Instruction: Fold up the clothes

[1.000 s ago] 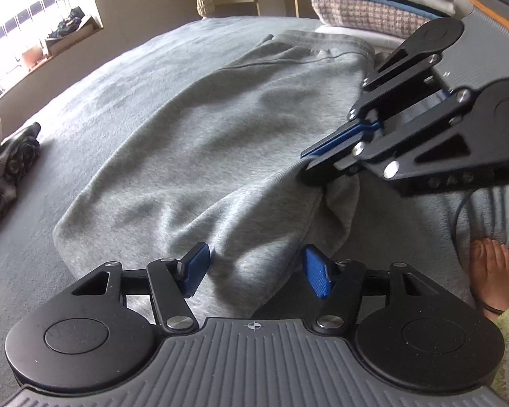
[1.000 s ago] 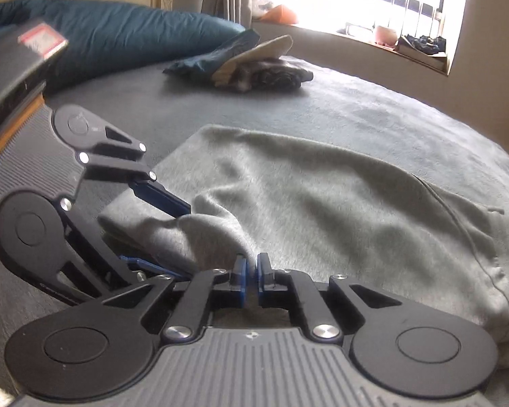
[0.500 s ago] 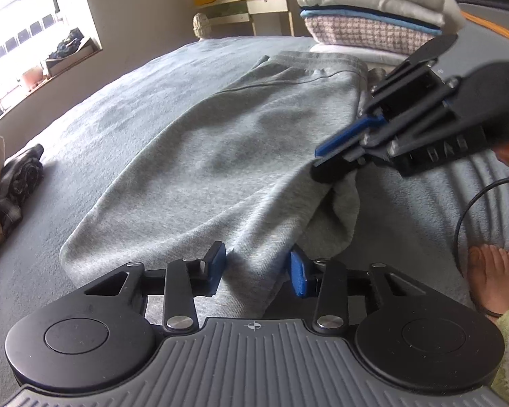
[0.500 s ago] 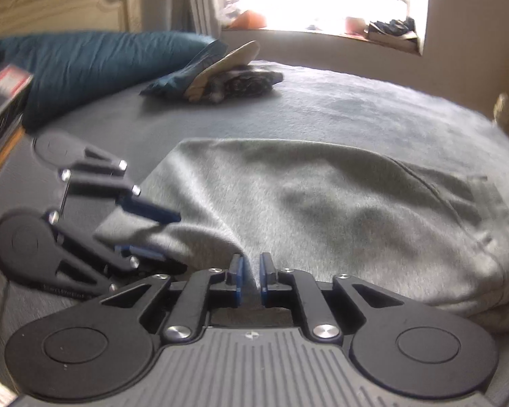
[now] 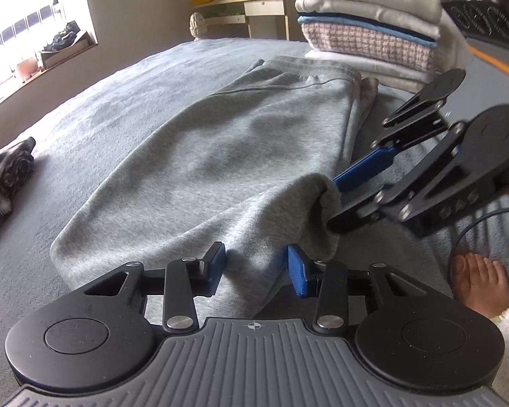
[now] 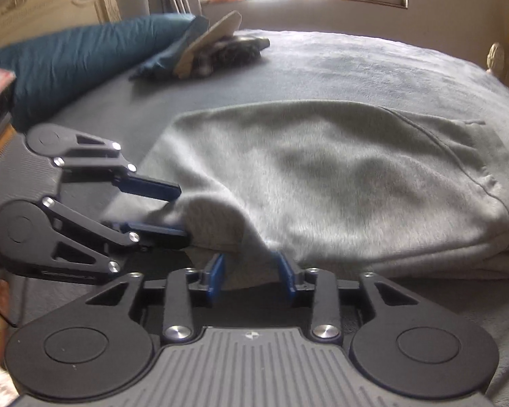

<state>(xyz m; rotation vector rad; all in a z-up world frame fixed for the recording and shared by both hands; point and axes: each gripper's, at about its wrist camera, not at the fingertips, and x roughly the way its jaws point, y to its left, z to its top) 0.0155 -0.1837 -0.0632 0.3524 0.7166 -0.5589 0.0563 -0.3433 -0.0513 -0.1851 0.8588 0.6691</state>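
The grey sweatpants (image 5: 241, 156) lay lengthwise on the bed (image 5: 125, 78), filling mid-frame. The left tool (image 5: 256, 266) had just been closing, fabric bunched between its blue pads, seemingly gripped. The right tool (image 6: 251, 273) had just been opening, its pads apart around the hem. A neat fold likely required the right one to re-grip squarely first.
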